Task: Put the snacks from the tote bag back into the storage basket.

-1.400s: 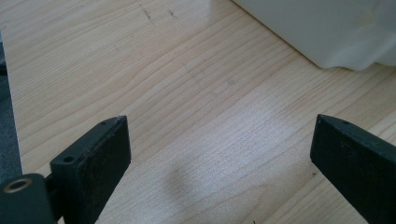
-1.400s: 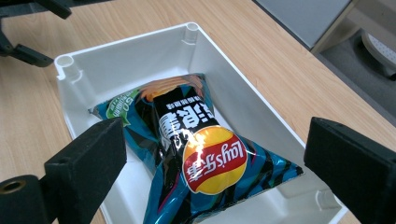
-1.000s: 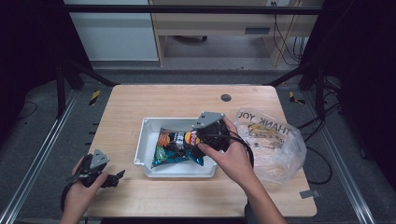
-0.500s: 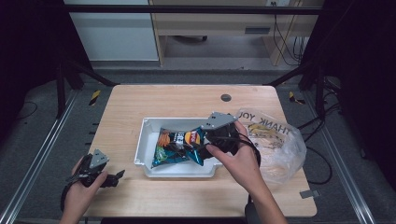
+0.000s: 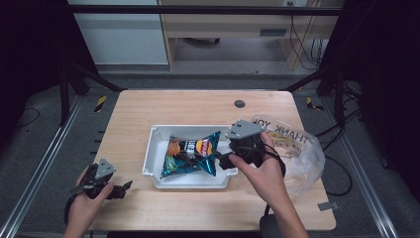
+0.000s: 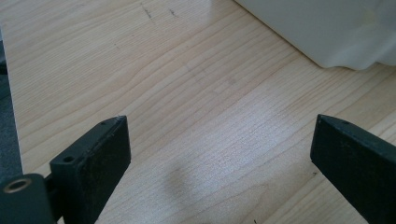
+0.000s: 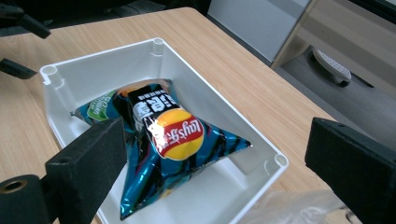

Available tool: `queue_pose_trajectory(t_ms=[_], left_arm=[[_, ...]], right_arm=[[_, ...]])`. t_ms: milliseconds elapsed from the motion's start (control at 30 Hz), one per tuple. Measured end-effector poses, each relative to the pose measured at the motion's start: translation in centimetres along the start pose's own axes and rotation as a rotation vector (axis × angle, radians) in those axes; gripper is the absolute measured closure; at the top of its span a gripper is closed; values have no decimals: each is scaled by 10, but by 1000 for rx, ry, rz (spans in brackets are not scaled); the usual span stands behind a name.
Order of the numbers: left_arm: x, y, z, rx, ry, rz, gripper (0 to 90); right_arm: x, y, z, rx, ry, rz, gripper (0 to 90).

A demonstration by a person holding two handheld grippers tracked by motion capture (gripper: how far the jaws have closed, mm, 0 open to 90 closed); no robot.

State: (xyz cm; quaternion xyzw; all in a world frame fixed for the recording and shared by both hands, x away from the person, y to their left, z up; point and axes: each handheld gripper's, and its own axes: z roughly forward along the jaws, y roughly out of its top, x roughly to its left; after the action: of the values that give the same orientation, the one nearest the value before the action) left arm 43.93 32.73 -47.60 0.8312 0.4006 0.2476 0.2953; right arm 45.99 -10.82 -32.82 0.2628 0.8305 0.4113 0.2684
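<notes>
legible markings noted on two items. the crinkled blue foil crisp bag (image 7: 173, 154) lying in the white rectangular plastic tray (image 7: 154, 49) carries the red-and-yellow round lay's logo, its lettering in chinese characters, seen in the right gripper view; a black band above it bears white characters too small to read. the clear thin plastic carrier bag (image 5: 292, 148) at the table's right shows "thank yo" in dark capitals, reading upside down in the high view.

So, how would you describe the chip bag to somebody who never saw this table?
Find the white tray in the middle of the wooden table. The chip bag lies inside it, next to the open right gripper. It is shiny blue with a red and yellow logo, unlike the clear plastic bag at the tray's right.
</notes>
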Motion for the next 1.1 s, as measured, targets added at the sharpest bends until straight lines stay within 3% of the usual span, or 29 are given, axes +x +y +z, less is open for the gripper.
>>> queue_pose_trajectory(t_ms=[467, 633, 1100], left_arm=[[-1, 0, 0, 1, 0, 1, 46], [0, 0, 0, -1, 1, 0, 46], [-1, 0, 1, 2, 0, 2, 46]], right_arm=[[-19, -21, -13, 3, -58, 69, 59], [-27, -26, -16, 19, -119, 91, 58], [-50, -51, -16, 59, -209, 170, 58]])
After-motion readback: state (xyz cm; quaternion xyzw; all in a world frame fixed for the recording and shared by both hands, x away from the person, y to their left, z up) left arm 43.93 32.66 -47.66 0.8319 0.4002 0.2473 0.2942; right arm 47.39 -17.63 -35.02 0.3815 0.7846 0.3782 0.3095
